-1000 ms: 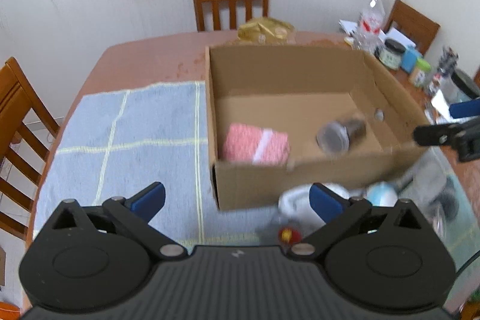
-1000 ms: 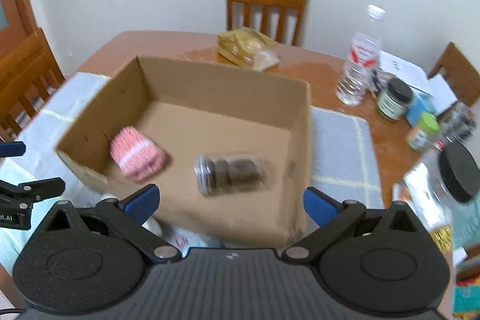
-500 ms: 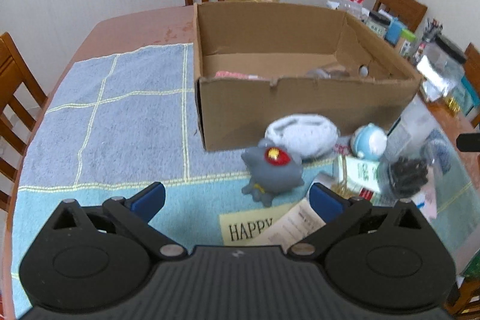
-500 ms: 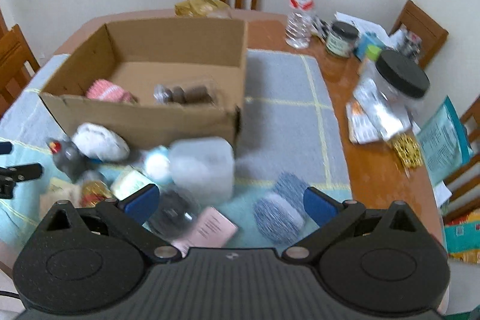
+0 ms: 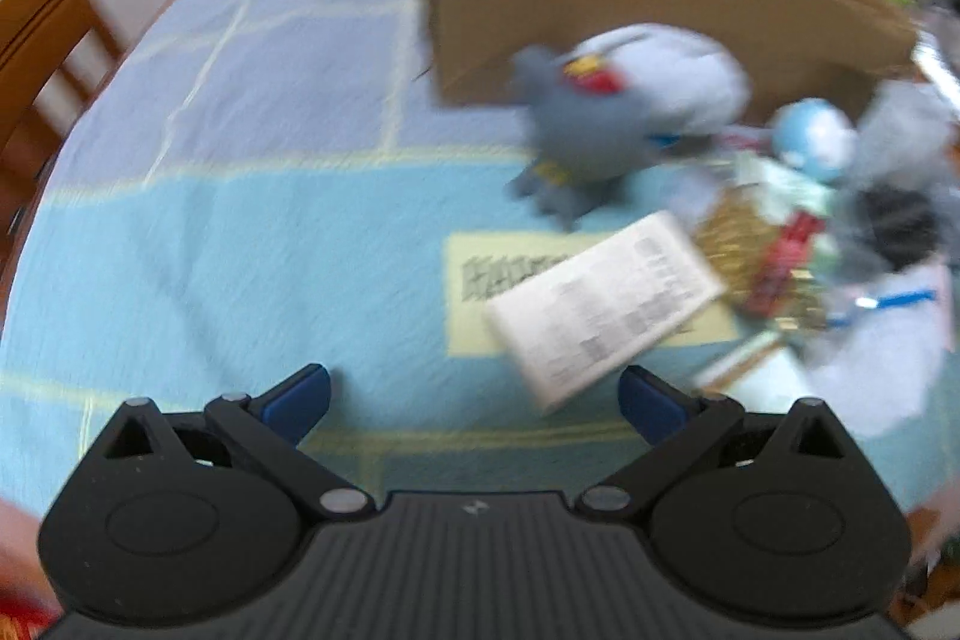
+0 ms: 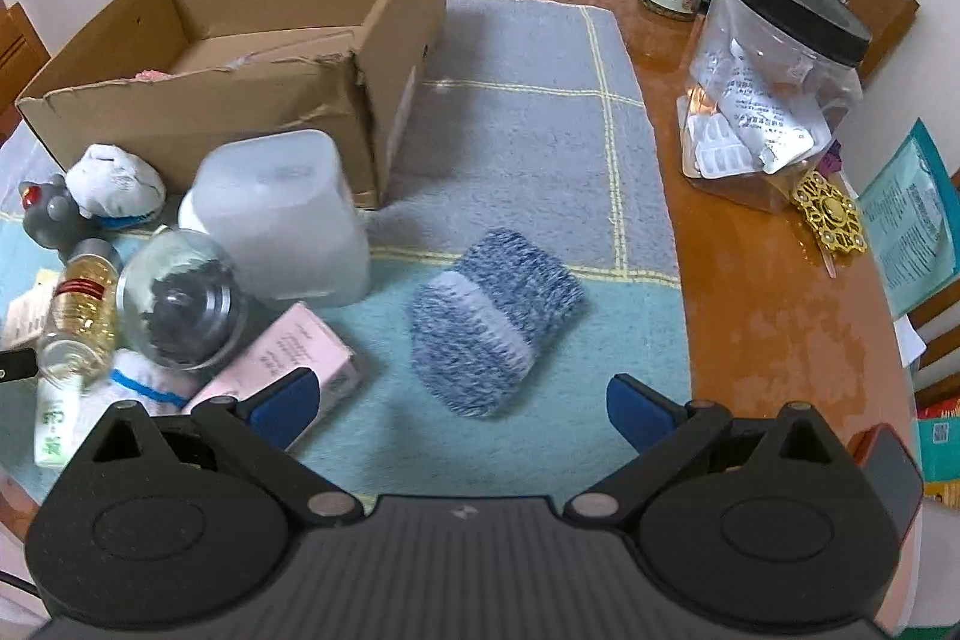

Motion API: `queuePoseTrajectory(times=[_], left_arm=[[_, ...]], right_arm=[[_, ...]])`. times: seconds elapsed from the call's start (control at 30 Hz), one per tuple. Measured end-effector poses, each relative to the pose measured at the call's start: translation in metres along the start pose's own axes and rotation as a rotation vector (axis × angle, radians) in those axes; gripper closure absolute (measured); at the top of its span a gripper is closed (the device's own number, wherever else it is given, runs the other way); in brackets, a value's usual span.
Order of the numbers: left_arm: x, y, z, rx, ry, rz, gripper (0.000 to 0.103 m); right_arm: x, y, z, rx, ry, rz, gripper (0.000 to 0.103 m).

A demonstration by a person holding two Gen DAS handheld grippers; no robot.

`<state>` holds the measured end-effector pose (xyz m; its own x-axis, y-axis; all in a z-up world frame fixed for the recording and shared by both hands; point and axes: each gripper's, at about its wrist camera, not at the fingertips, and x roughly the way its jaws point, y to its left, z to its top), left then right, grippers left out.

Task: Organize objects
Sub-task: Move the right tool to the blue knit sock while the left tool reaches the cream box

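- Cardboard box point(image 6: 240, 58): open-topped, standing on the blue checked cloth point(image 6: 528, 112) that covers the wooden table point(image 6: 762, 292); a pink item shows just inside its near wall.
- Blue knitted sock roll point(image 6: 495, 319): lies on the cloth, just ahead of the right gripper point(image 6: 462, 400) (jaws spread wide, empty).
- Left gripper point(image 5: 474, 397): jaws likewise spread, holding nothing; the view is motion-blurred.
- Grey toy point(image 5: 576, 142), printed paper packet point(image 5: 606, 316): on the cloth beside the box.
- Translucent plastic container point(image 6: 279, 220), pink carton point(image 6: 288, 364): near the box's corner.
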<state>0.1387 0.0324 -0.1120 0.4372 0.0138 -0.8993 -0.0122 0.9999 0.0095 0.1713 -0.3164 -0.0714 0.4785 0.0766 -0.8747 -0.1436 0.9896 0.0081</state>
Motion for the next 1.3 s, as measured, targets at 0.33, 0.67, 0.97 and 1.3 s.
queuePoseTrajectory(times=[0.33,0.67,0.97,1.3], left_arm=[[-0.001,0.027,0.005,-0.13,-0.029,0.137,0.001],[-0.009,0.003,-0.007,-0.107,-0.01,-0.016,0.001],[-0.006,-0.016,-0.006,-0.072,-0.039,-0.044,0.001],[0.008,-0.021,0.007,0.014,-0.085,-0.048,0.001]], right_arm=[[0.021,-0.014,-0.005,-0.13,0.05,0.044,0.0],[0.043,-0.032,-0.006,-0.335,0.044,0.163,0.0],[0.056,-0.038,0.015,-0.533,0.026,0.274,0.0],[0.066,-0.035,0.03,-0.621,-0.005,0.339,0.0]])
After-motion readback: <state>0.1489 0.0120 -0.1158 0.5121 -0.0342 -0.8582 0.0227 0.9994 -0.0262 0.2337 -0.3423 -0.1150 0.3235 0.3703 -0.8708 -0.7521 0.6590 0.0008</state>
